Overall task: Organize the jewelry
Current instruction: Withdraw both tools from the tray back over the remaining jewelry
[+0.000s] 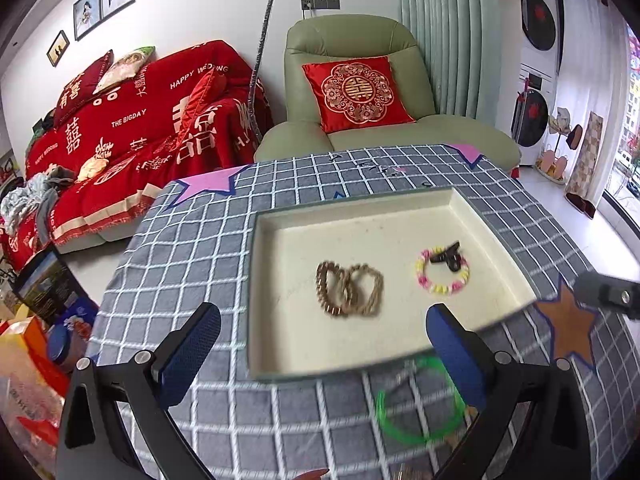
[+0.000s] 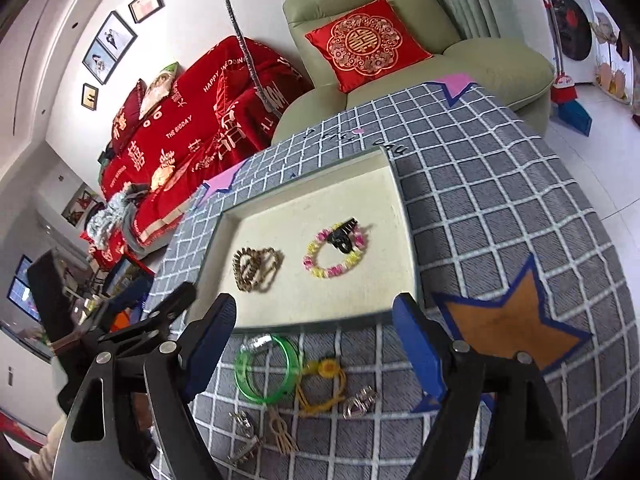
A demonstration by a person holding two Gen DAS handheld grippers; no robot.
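The cream tray sits on the checked tablecloth; inside it lie the gold chain bracelets on the left and the pink-and-yellow bead bracelet on the right, with a black hair clip resting on the bead ring; outside the near rim lie a green bangle, a yellow cord charm, a silver ring and a metal clasp; the left gripper and the right gripper both stand spread and empty.
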